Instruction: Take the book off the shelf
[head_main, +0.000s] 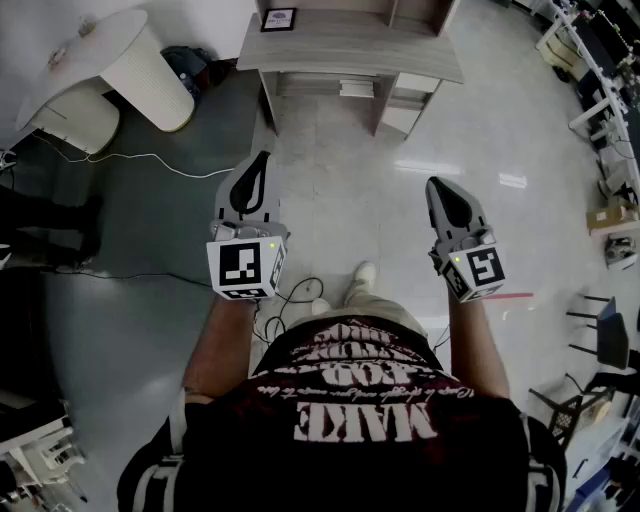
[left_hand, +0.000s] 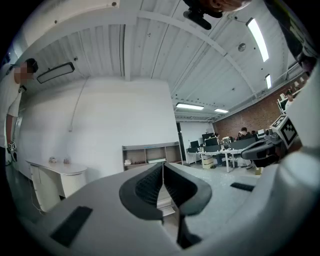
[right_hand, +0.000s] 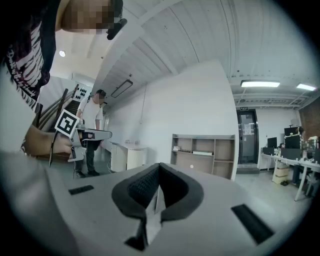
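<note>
A low wooden shelf unit (head_main: 350, 45) stands against the wall a few steps ahead of me. A flat white book (head_main: 357, 88) lies in one of its compartments; it also shows small and far off, as the book (left_hand: 156, 160) and the book (right_hand: 202, 153). My left gripper (head_main: 258, 165) is held level at waist height, pointing toward the shelf (left_hand: 150, 155), jaws shut with nothing between them. My right gripper (head_main: 437, 185) is level beside it, also shut and empty. Both are well short of the shelf (right_hand: 202, 150).
A framed picture (head_main: 278, 19) lies on the shelf top. A white rounded cabinet (head_main: 110, 60) stands at the left, and a cable (head_main: 150, 160) trails over the grey floor. Desks (head_main: 600, 60) and chairs (head_main: 600, 330) line the right side. A person (right_hand: 95, 130) stands by the cabinet.
</note>
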